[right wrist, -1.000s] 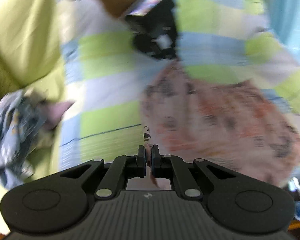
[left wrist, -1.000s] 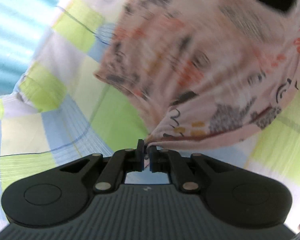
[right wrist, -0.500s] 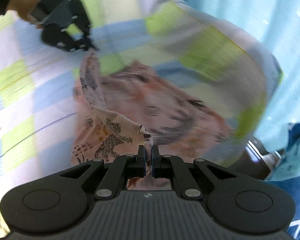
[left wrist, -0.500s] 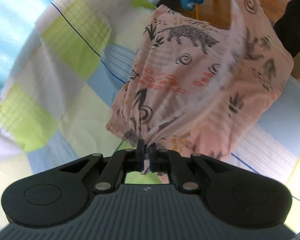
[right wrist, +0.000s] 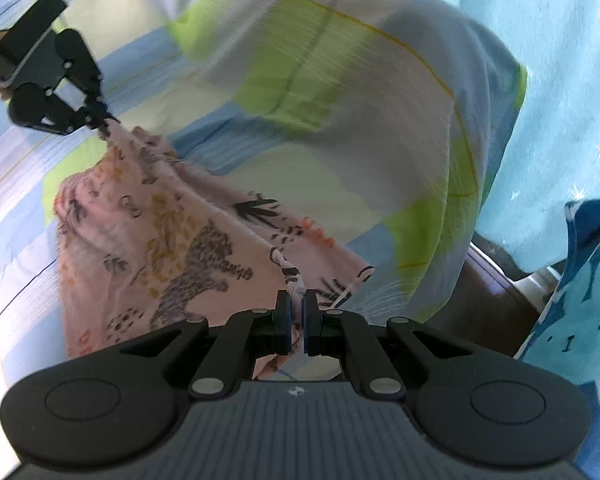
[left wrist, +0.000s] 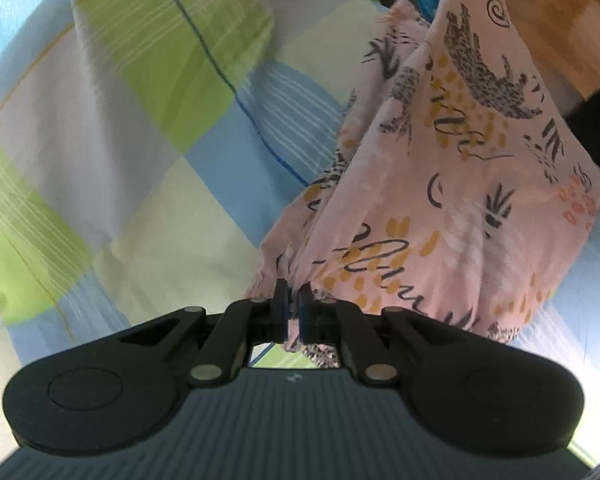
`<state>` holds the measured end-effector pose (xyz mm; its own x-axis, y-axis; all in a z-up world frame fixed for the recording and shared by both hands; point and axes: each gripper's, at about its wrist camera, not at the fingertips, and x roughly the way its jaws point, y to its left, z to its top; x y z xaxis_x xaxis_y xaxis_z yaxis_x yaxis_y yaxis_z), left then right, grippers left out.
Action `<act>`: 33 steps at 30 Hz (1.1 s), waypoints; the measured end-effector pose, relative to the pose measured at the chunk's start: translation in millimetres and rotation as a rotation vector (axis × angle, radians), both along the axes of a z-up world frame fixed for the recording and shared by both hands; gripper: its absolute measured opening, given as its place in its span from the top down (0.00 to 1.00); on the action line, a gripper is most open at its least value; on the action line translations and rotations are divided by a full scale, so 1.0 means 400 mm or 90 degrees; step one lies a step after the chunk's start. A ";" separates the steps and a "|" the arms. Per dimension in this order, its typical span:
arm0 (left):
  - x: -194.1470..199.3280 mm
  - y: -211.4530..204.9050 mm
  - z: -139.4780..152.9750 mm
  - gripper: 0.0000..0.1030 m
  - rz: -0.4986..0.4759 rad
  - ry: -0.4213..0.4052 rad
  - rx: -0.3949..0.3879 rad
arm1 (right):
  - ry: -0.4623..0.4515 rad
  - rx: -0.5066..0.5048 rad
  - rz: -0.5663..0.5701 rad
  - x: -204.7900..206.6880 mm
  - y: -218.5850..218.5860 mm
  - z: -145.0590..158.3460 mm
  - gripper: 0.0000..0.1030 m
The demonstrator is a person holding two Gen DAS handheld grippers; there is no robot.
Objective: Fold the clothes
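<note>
- Since the earlier frames the pink animal-print cotton garment (left wrist: 452, 184) has swung from the middle of the left wrist view over to the right side, and in the right wrist view the left gripper (right wrist: 100, 120) has drifted from the top centre to the upper left, so the cloth now runs out longer between the two.
- The left gripper (left wrist: 293, 304) is clamped tight on one bunched corner of the garment, with the fabric fanning up and to the right from its jaws.
- The right gripper (right wrist: 296, 312) is likewise pinched closed on another corner or edge; a small fold of print pokes out just above its pads.
- Held by two points like this, the garment hangs as a slack sheet over the green, blue and white checked bed sheet (left wrist: 148, 152), its lower part seemingly brushing the bed. I would judge that the two are pulled apart to spread the cloth flat before a fold.
- The cloth between them is creased into long pleats, so it looks not yet taut; more spreading, or laying down, seems needed.
- A blue patterned fabric (right wrist: 580, 300) sits at the right edge of the right wrist view, well off the bed and apart from the work.
- A risk: a thin pinched corner could slip out if tugged hard.
</note>
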<state>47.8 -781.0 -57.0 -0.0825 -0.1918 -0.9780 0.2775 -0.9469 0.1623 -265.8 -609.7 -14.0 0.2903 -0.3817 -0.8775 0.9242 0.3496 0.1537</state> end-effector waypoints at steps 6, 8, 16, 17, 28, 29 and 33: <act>0.001 -0.038 -0.030 0.96 0.050 0.010 0.012 | 0.001 0.013 -0.001 -0.017 -0.062 -0.047 0.96; 0.001 -0.046 -0.041 0.91 0.075 0.013 -0.001 | 0.006 0.021 0.001 -0.018 -0.075 -0.066 0.96; 0.038 -0.076 -0.050 0.79 0.205 0.055 -0.021 | -0.008 0.076 -0.058 -0.043 -0.114 -0.128 0.91; 0.046 -0.073 -0.045 0.77 0.214 0.058 -0.025 | -0.008 0.080 -0.069 -0.050 -0.120 -0.131 0.91; 0.120 -0.091 -0.037 0.74 0.336 0.125 0.032 | -0.102 0.133 -0.138 -0.109 -0.106 -0.147 0.63; 0.117 -0.089 -0.043 0.74 0.333 0.118 0.034 | -0.106 0.135 -0.141 -0.111 -0.102 -0.152 0.58; 0.110 -0.083 -0.057 0.92 0.319 0.110 0.033 | -0.117 0.135 -0.150 -0.114 -0.098 -0.174 0.57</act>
<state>91.8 -814.4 -79.6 -0.1532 -0.2010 -0.9675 0.7160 -0.6974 0.0315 -311.6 -649.0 -83.7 0.3759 -0.2725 -0.8857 0.9260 0.0734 0.3704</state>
